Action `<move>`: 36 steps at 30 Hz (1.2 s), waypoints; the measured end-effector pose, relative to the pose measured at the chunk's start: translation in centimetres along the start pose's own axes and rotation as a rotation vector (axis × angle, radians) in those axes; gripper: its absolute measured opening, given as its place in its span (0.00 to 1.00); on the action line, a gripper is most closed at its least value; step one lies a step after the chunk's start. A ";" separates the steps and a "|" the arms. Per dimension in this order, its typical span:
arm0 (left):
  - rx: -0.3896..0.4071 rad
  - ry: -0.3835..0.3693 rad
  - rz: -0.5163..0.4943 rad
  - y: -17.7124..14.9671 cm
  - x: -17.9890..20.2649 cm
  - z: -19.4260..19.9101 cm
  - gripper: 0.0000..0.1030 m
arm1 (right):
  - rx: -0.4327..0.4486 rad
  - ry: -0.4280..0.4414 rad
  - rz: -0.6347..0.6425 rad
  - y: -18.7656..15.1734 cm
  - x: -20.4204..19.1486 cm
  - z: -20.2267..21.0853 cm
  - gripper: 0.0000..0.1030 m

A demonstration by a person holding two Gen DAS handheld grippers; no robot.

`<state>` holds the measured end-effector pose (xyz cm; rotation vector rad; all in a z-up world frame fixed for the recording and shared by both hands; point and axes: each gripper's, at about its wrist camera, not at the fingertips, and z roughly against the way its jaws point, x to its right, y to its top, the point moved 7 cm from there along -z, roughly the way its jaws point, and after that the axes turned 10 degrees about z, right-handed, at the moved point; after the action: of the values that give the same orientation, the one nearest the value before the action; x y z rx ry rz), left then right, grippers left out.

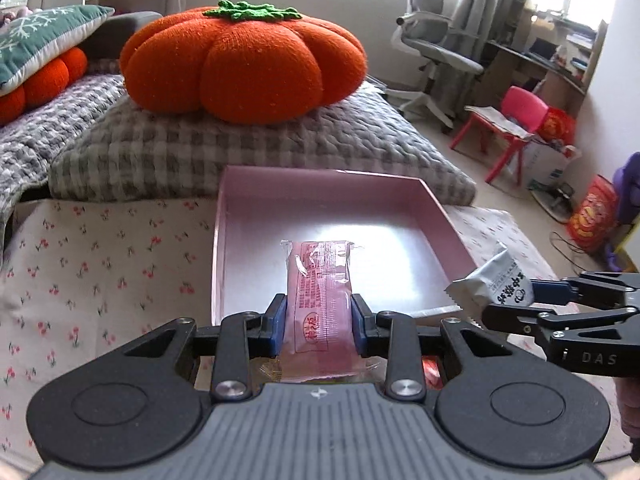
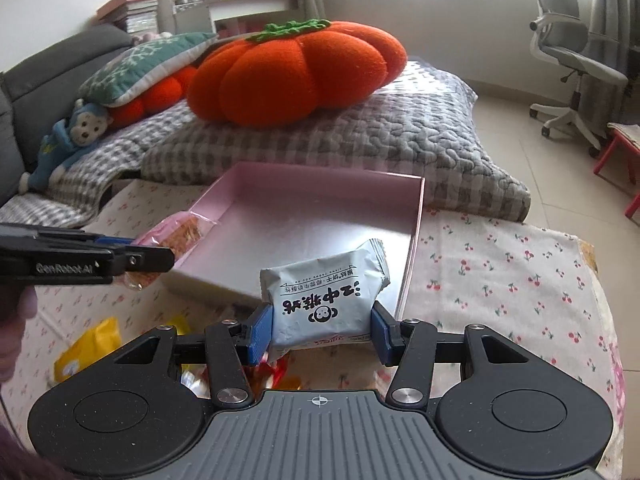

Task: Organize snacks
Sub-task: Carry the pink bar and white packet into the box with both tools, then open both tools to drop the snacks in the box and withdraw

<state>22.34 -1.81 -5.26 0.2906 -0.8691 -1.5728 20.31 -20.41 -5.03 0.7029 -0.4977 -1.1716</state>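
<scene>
A pink snack packet [image 1: 320, 304] is seen clamped between the blue pads of the left hand-held gripper [image 1: 319, 322], held lengthwise above the near edge of an empty pink tray [image 1: 256, 188]. Alongside, a grey biscuit packet [image 2: 326, 300] is pinched across its width by the right hand-held gripper [image 2: 320, 328], just short of the tray's near right corner. The tray is set on a counter covered by a cherry-print cloth [image 2: 500, 264], with a bed and an orange pumpkin cushion [image 1: 244, 64] behind it.

2 risks can be judged from this position. Both packets are soft, crinkled film, so either could be squeezed out of its pads or swing as it is carried, and a release made too early would drop it on the cloth short of the tray wall. The 2 hand-held grippers are also held close together, so a clash over the tray could be caused if both are brought in at once.

More snacks, among them a yellow wrapper [image 2: 88, 348] and red ones, are only partly visible below the grippers, and their number cannot be made out. The lower end of the pink packet is hidden behind the gripper body, and the print on both packets is too small to be read fully.
</scene>
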 end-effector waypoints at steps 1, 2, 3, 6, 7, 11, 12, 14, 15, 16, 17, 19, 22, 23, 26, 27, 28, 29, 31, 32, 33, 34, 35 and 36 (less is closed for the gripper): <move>0.003 0.004 -0.001 0.2 -0.1 -0.5 0.29 | -0.003 -0.006 -0.001 0.4 0.0 -0.5 0.49; 0.007 0.008 -0.005 0.4 -0.2 -0.7 0.29 | -0.006 -0.011 -0.001 0.7 0.1 -1.0 0.49; 0.012 0.017 -0.014 0.7 -0.2 -1.3 0.29 | -0.010 -0.019 0.000 1.0 0.2 -1.5 0.49; 0.029 0.039 -0.041 1.5 -0.2 -2.7 0.29 | -0.028 -0.041 0.009 1.8 0.3 -3.1 0.49; 0.032 0.043 -0.040 1.7 -0.3 -3.1 0.29 | -0.038 -0.049 0.014 2.1 0.4 -3.9 0.49; 0.034 0.061 -0.026 2.5 -1.1 -4.7 0.29 | -0.076 -0.069 0.036 2.6 0.4 -6.3 0.49; 0.034 0.068 -0.030 2.5 -1.2 -5.1 0.29 | -0.087 -0.073 0.045 2.7 0.4 -7.0 0.49; 0.030 0.080 -0.044 2.5 -1.4 -5.6 0.29 | -0.103 -0.082 0.056 2.7 0.4 -8.1 0.49; 0.027 0.086 -0.053 2.4 -1.4 -5.9 0.29 | -0.111 -0.086 0.064 2.6 0.4 -8.7 0.49; 0.026 0.091 -0.062 2.3 -1.4 -6.1 0.29 | -0.116 -0.090 0.070 2.6 0.4 -9.0 0.49; 0.024 0.096 -0.071 2.2 -1.5 -6.2 0.29 | -0.120 -0.094 0.077 2.7 0.3 -9.4 0.49; 0.019 0.106 -0.084 2.0 -1.5 -6.6 0.29 | -0.126 -0.096 0.085 2.6 0.2 -10.0 0.49; 0.015 0.114 -0.091 1.6 -1.6 -6.9 0.29 | -0.134 -0.096 0.085 2.4 0.2 -10.7 0.49; 0.014 0.115 -0.091 1.6 -1.7 -7.1 0.29 | -0.137 -0.098 0.086 2.3 0.1 -10.9 0.49; 0.008 0.117 -0.087 1.5 -2.1 -7.3 0.29 | -0.137 -0.100 0.091 2.1 0.0 -11.3 0.50; 0.009 0.117 -0.088 1.5 -2.2 -7.1 0.30 | -0.133 -0.099 0.089 2.1 0.0 -11.3 0.51; 0.009 0.116 -0.088 1.6 -2.3 -7.2 0.30 | -0.131 -0.098 0.086 2.1 0.0 -11.3 0.51; 0.012 0.114 -0.090 1.6 -2.3 -7.1 0.30 | -0.127 -0.099 0.085 2.2 0.0 -11.2 0.52; 0.010 0.107 -0.092 1.5 -2.3 -6.9 0.36 | -0.120 -0.108 0.092 2.3 0.0 -11.0 0.57; 0.010 0.104 -0.091 1.5 -2.3 -6.7 0.41 | -0.115 -0.109 0.098 2.5 0.0 -10.9 0.57; 0.013 0.100 -0.091 1.5 -2.3 -6.4 0.46 | -0.111 -0.106 0.100 2.6 0.0 -10.7 0.57; 0.015 0.095 -0.090 1.6 -2.1 -6.4 0.48 | -0.109 -0.103 0.100 2.6 0.0 -10.5 0.58; 0.016 0.090 -0.088 1.7 -2.0 -6.3 0.51 | -0.106 -0.102 0.101 2.7 0.0 -10.2 0.59; 0.016 0.084 -0.088 1.7 -1.9 -6.0 0.54 | -0.101 -0.101 0.103 2.8 0.0 -10.0 0.61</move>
<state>27.82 -2.12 -8.79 0.4078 -0.8135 -1.6234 28.94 -17.41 -9.93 0.5269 -0.5488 -1.1315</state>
